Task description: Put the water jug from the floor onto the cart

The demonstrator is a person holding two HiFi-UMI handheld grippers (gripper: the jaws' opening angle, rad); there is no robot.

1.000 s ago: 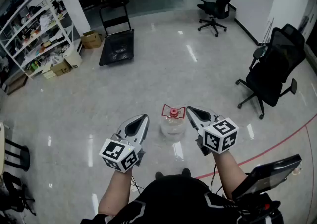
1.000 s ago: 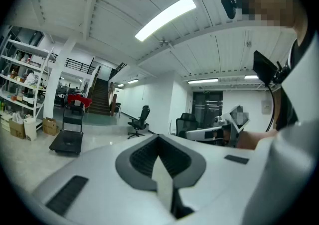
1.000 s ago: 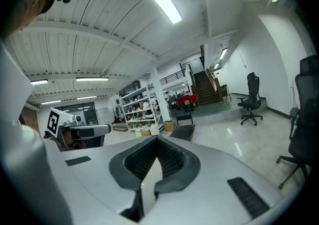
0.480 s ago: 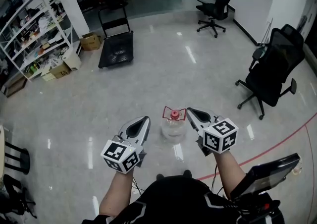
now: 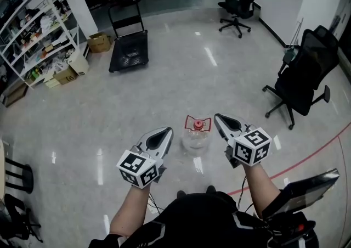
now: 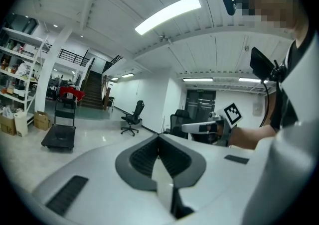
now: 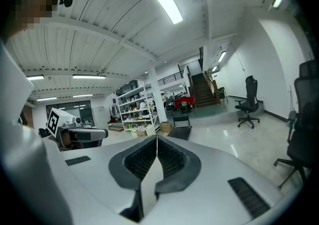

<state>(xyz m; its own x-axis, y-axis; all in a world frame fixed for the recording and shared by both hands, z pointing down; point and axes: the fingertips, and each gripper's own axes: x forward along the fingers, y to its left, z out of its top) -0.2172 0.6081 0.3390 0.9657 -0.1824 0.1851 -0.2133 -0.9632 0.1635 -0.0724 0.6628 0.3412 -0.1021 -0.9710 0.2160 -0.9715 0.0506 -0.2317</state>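
water jug (image 5: 196, 135), clear with red cap, stands upright on floor (image 5: 164, 93) between both grippers, touching neither. left gripper (image 5: 166, 130): jaws pressed together, empty. right gripper (image 5: 218, 116): likewise. cart (image 5: 129, 54) well apart, by shelves (image 5: 41, 33). cardboard box (image 5: 101, 43) print too small to read.

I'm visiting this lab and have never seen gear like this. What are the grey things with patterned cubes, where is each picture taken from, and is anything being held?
They are tools a person holds: a left hand-held gripper and a right hand-held gripper. The head view looks down from the person's head; each gripper view looks along that tool's jaws. Both are shut, holding nothing. A water jug with a red cap stands on the floor, seen between them; the black cart stands beyond.
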